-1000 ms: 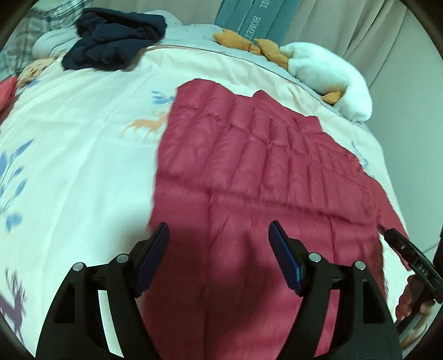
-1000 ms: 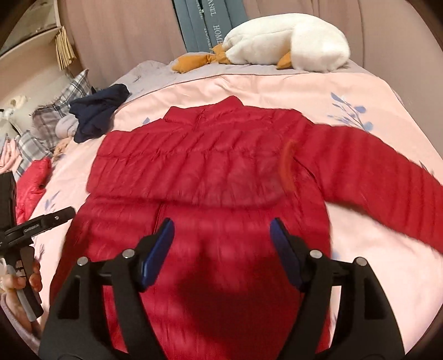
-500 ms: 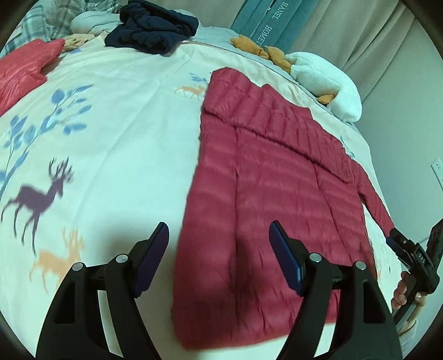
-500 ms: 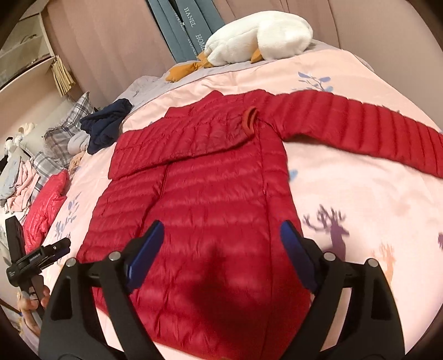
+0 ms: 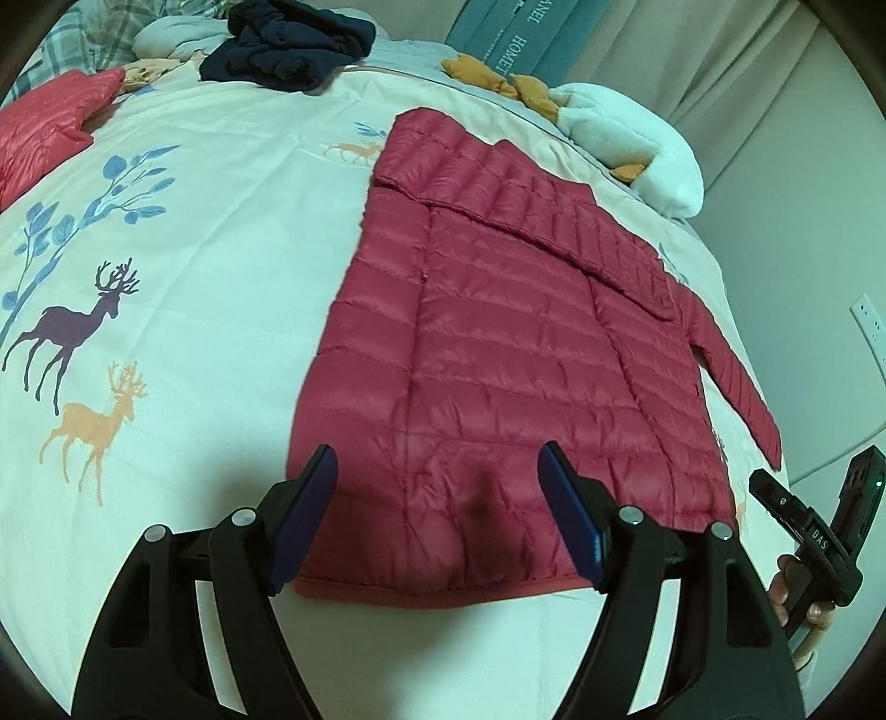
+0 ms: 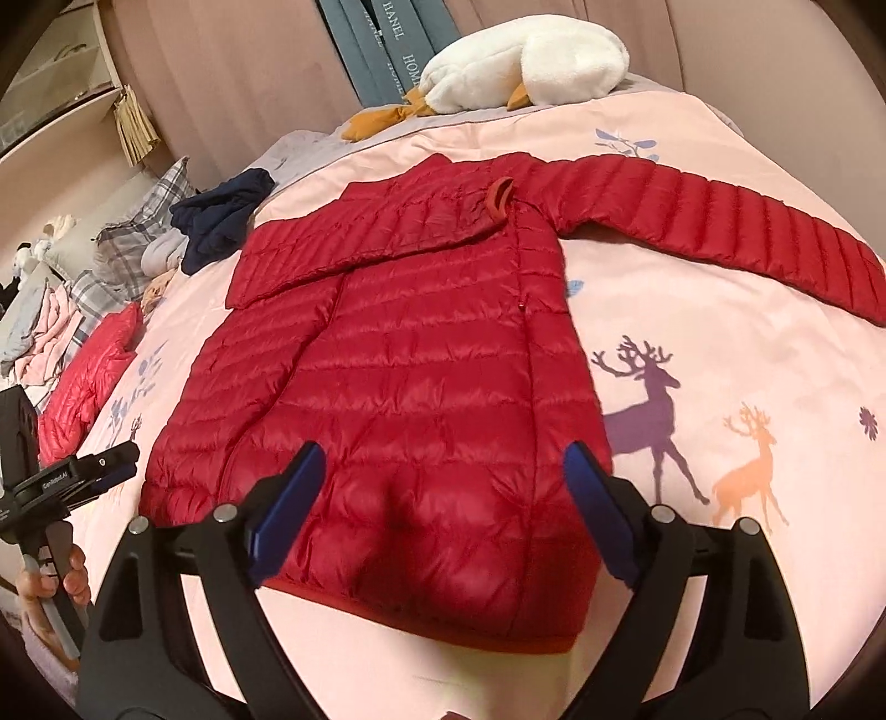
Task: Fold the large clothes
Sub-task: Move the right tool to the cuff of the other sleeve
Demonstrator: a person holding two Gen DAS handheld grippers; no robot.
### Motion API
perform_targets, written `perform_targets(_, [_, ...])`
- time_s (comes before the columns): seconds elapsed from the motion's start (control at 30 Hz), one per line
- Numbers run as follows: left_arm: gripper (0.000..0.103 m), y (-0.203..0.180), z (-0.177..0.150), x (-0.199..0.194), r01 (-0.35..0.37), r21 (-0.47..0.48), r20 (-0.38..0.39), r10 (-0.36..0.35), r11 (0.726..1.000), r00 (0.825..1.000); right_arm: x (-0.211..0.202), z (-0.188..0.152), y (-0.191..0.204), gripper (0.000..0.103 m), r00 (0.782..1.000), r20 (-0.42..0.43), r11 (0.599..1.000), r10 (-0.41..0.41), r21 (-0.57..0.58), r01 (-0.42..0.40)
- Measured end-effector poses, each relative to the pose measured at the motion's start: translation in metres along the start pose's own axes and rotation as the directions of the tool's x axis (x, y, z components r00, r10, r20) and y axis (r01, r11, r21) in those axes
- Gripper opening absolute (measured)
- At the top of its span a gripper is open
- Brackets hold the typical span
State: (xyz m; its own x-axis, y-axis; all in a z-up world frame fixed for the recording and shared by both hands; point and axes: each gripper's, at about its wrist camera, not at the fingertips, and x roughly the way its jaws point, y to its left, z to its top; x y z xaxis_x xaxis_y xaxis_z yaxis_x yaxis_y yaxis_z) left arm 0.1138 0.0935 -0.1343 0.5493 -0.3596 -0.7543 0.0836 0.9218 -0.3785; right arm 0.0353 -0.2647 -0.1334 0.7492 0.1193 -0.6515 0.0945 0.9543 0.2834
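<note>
A red quilted down jacket [image 5: 498,354] lies flat on the bed. In the right wrist view the jacket [image 6: 398,376] has its left sleeve folded across the chest and its right sleeve [image 6: 736,227] stretched out to the right. My left gripper [image 5: 437,515] is open and empty, above the hem at its left side. My right gripper [image 6: 443,509] is open and empty, above the hem. The right gripper also shows at the left wrist view's right edge [image 5: 808,531], and the left gripper shows at the right wrist view's left edge [image 6: 77,471].
The bed [image 5: 166,277] has a pale cover with deer prints. A navy garment [image 5: 288,50], a white plush goose [image 6: 526,66] and teal pillows [image 6: 376,50] lie at the head. Another red jacket [image 6: 88,382] and a pile of clothes [image 6: 44,310] lie at the left.
Both grippers have drawn back from over the jacket toward its hem. The whole jacket now shows. Both stay open and empty.
</note>
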Motion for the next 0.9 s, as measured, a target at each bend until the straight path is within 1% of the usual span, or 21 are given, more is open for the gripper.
perform_targets(0.33, [0.075, -0.026, -0.006, 0.004, 0.005, 0.041, -0.023, -0.004, 0.999, 1.0, -0.013, -0.006, -0.015, 0.09, 1.0, 0.019, 0.999, 0.013, 0.048, -0.014])
perform_targets(0.47, [0.075, -0.034, -0.009, 0.009, 0.001, 0.056, -0.035, 0.001, 0.998, 0.999, -0.015, -0.009, -0.015, 0.091, 1.0, 0.017, 0.999, 0.002, 0.039, -0.002])
perform_targets(0.7, [0.075, -0.047, -0.01, 0.009, -0.012, 0.087, -0.034, 0.015, 0.996, 0.999, -0.018, -0.009, -0.006, 0.092, 0.998, 0.014, 0.998, -0.055, 0.007, 0.055])
perform_targets(0.9, [0.075, -0.066, -0.009, 0.008, -0.014, 0.13, -0.027, 0.017, 0.991, 0.999, -0.023, -0.007, 0.004, 0.093, 0.999, 0.036, 0.999, -0.041, -0.026, 0.042])
